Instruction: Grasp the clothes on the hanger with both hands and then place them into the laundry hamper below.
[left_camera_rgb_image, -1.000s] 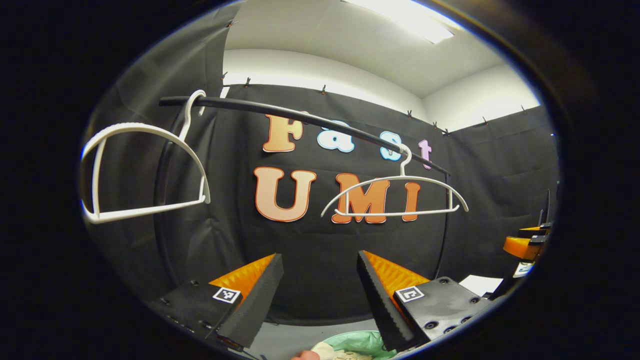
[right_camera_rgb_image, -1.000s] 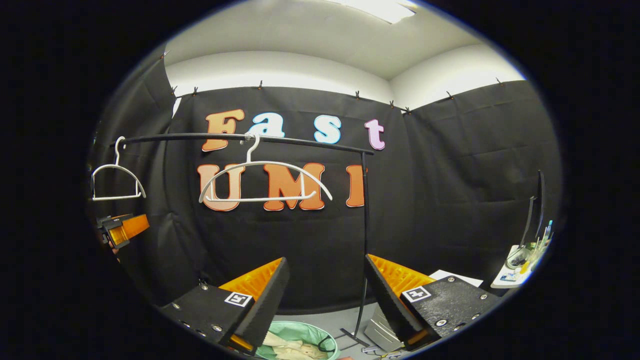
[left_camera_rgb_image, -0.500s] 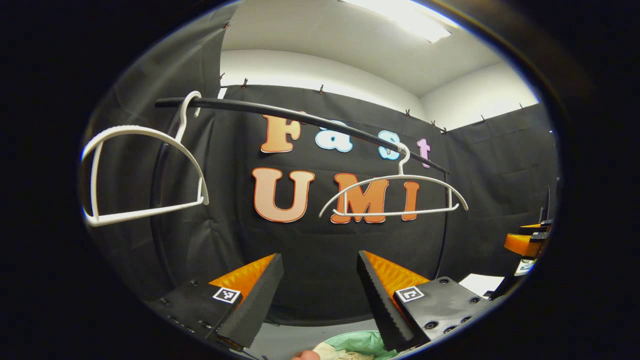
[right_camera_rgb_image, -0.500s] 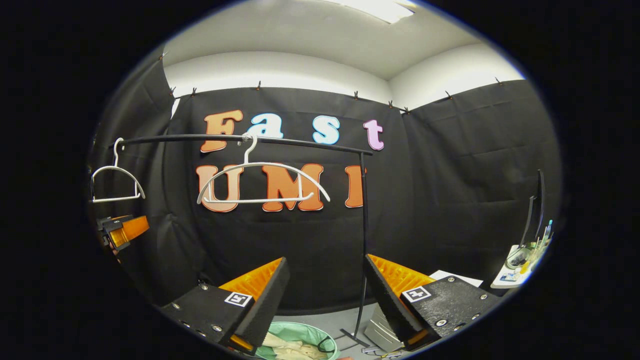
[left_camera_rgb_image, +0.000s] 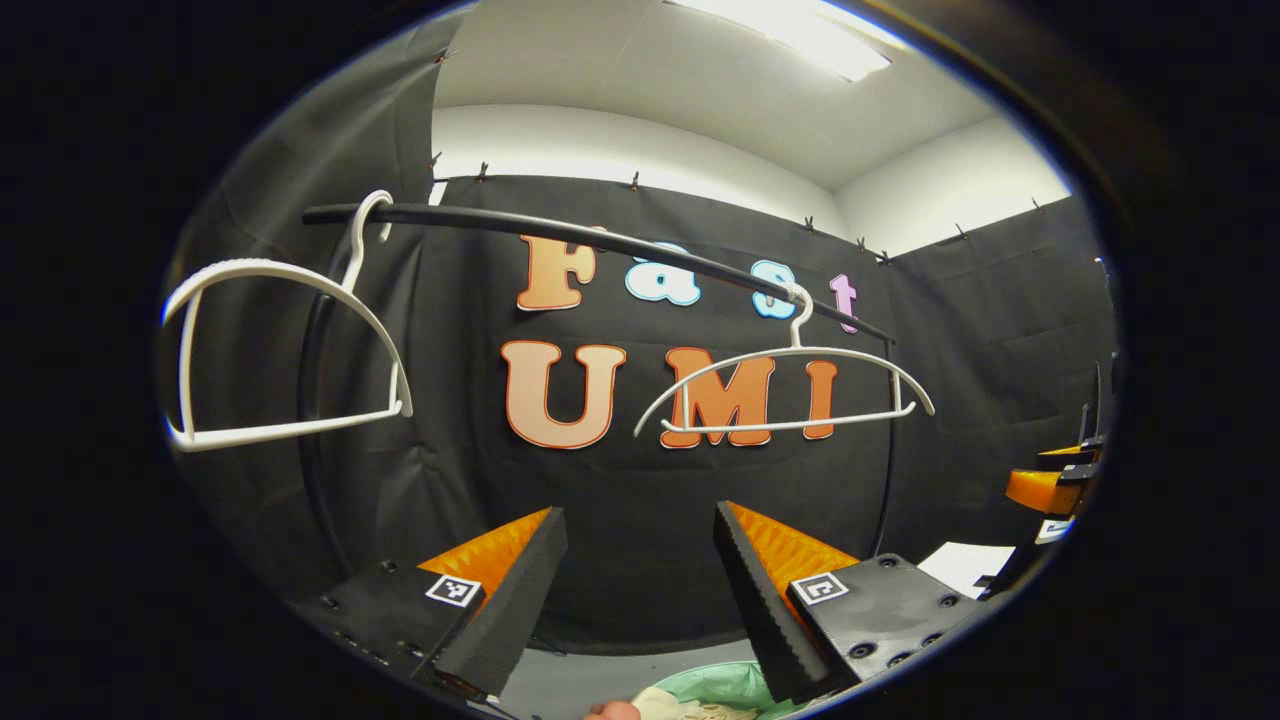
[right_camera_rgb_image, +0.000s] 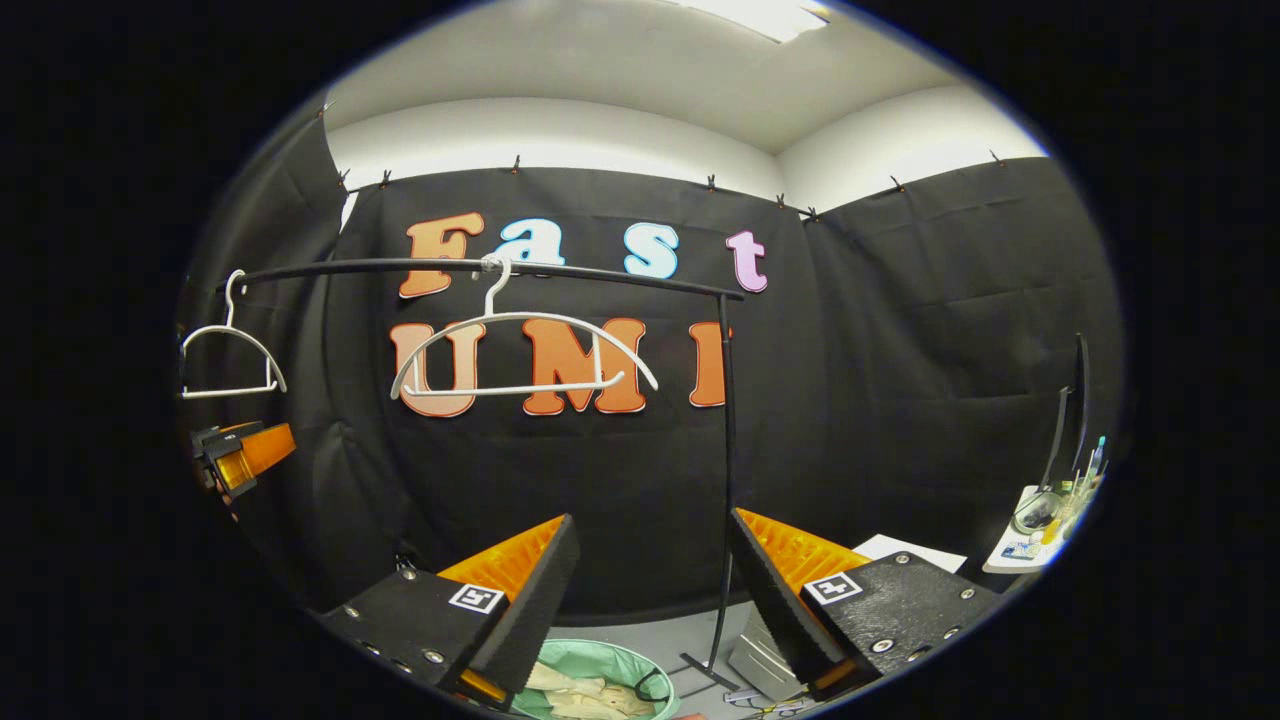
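The black garment rail (right_camera_rgb_image: 480, 270) runs crosswise above and ahead of both grippers, its long axis level from side to side, with an upright post at its right end in the right gripper view. Two white plastic hangers ride on it, and both are bare: the nearer hanger (left_camera_rgb_image: 285, 350) is up and to the left of the left gripper (left_camera_rgb_image: 640, 590), the farther hanger (right_camera_rgb_image: 520, 355) up and slightly left of the right gripper (right_camera_rgb_image: 650, 600).

The pale green laundry hamper (right_camera_rgb_image: 585, 672) sits below, just beyond and under the fingertips of both grippers. The cream-coloured clothes (right_camera_rgb_image: 575, 690) already lie crumpled inside it, so I judge the placing step done and nothing left on the hangers to take. The right gripper looks the nearer to the hamper's mouth.

Both grippers stand wide apart at the jaws and hold nothing. The other gripper shows at the far edge of each view, level with the hangers' lower bars.

Apart from the booth wall's lettering, the only markings are small square black-and-white tags (right_camera_rgb_image: 477, 598) on the finger mounts; no brand or readable writing can be made out.
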